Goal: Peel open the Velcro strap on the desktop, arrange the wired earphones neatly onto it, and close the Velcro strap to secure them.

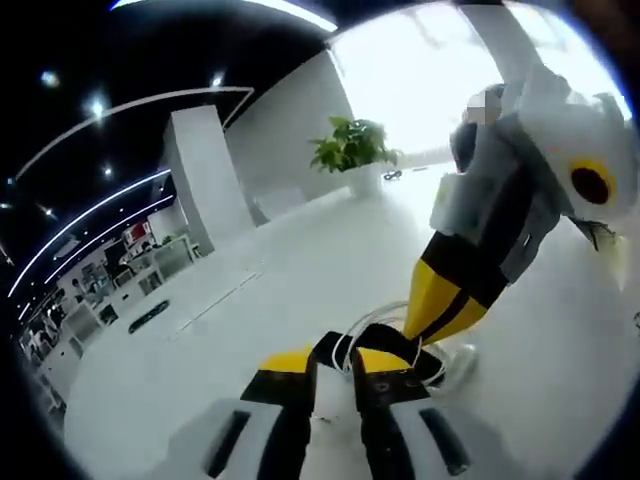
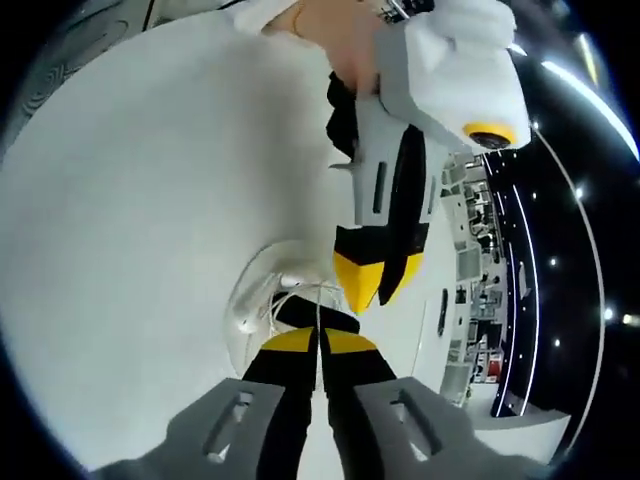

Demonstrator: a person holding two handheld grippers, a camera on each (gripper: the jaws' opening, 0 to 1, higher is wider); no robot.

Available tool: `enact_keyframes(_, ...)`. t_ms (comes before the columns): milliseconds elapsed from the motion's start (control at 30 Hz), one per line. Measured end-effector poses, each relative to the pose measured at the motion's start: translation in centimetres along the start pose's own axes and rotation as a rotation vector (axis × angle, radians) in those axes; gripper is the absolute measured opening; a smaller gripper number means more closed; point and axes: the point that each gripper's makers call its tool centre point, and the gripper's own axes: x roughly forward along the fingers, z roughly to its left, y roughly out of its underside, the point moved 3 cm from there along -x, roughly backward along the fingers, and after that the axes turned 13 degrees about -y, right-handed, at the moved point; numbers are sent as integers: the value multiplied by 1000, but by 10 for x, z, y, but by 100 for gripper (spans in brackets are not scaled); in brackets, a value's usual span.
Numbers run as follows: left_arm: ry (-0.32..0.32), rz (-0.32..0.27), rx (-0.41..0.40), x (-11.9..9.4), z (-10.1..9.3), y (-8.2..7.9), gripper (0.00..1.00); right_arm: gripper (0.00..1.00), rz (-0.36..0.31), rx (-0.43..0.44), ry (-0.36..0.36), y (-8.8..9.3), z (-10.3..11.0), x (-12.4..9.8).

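Left gripper view, nearest first: left gripper (image 1: 333, 372) clamped on black Velcro strap (image 1: 335, 350) with white earphones cable (image 1: 375, 318) coiled around, mid tabletop (image 1: 250, 270), well off any edge. Probably pinned so strap can be pressed shut. Just beyond, right gripper (image 1: 432, 322) angled steeply down, tips together, touching the bundle. Right gripper view: right gripper (image 2: 320, 345) closed at strap; left gripper (image 2: 372, 288) pointing down just beyond. Farther off, potted plant (image 1: 352, 148) near far edge.
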Motion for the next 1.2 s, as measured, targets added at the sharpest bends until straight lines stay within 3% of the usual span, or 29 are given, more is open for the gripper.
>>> enact_keyframes(367,20,30,59,3,-11,6,19,4,-61,94,-44,7,24,-4)
enact_keyframes(500,31,36,77,1,-14,8,19,5,-115,165,-49,6,29,-7)
enact_keyframes(633,41,52,89,0,-15,11,19,6,-217,323,-79,5,31,-10)
enact_keyframes(800,47,59,86,-2,-14,11,19,9,-269,387,-84,9,31,-12)
enact_keyframes(900,45,59,96,-2,-14,11,19,12,-343,445,-102,6,32,-17)
enact_keyframes(967,43,56,100,-3,-13,10,19,15,-443,496,-84,3,27,-25)
enact_keyframes(1033,39,51,96,-2,-12,9,19,15,-488,530,-56,6,20,-30)
enact_keyframes(1133,30,39,89,-2,-11,6,19,15,-482,521,49,22,3,-35)
enact_keyframes(1200,27,34,85,0,-11,6,19,15,-446,507,78,31,-1,-31)
